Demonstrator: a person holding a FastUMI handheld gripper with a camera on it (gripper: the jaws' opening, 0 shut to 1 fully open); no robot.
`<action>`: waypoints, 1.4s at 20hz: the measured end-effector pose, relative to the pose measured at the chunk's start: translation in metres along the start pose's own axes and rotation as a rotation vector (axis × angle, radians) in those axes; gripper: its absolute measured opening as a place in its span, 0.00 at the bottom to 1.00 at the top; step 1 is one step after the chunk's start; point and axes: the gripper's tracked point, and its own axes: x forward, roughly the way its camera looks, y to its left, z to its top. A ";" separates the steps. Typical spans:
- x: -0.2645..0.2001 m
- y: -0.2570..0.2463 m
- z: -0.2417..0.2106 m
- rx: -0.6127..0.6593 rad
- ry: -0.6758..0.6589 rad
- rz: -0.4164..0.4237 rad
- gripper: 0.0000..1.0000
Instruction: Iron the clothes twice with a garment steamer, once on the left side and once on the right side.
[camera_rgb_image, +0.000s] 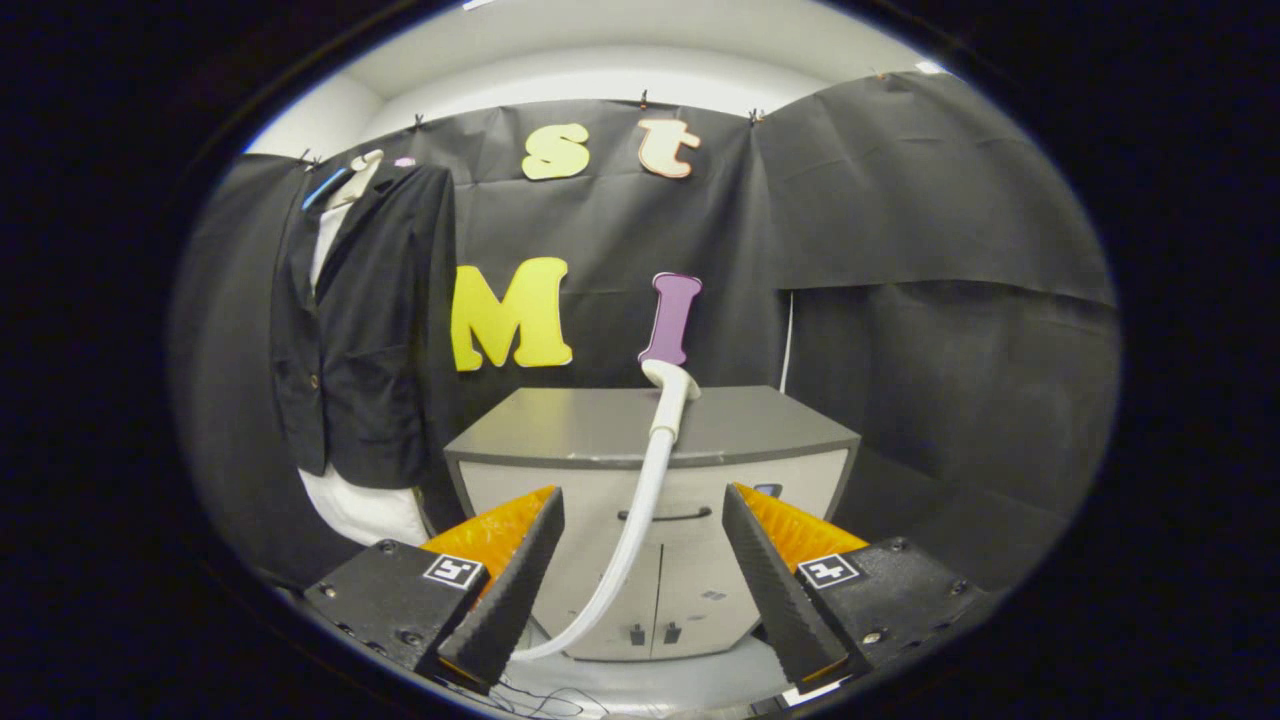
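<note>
A dark jacket (360, 330) over a white shirt hangs on a hanger against the booth wall, beyond and to the left of the fingers. The white garment steamer head (672, 385) rests on top of a grey cabinet (650, 430) straight ahead. Its white hose (640, 510) curves down the cabinet front and passes between my fingers toward the floor. My gripper (640, 590) is open, fingers wide apart, well short of the steamer, holding nothing.
The cabinet has a dark handle (665, 516) and two doors on its front. Thin cables (540, 700) lie on the pale floor just below the fingers. Black cloth walls close in the booth on all sides.
</note>
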 end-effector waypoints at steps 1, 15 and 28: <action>0.018 -0.001 0.008 0.000 0.009 -0.002 0.99; 0.216 -0.034 0.047 -0.048 0.169 0.028 0.99; 0.289 -0.024 0.009 0.049 0.407 0.120 0.68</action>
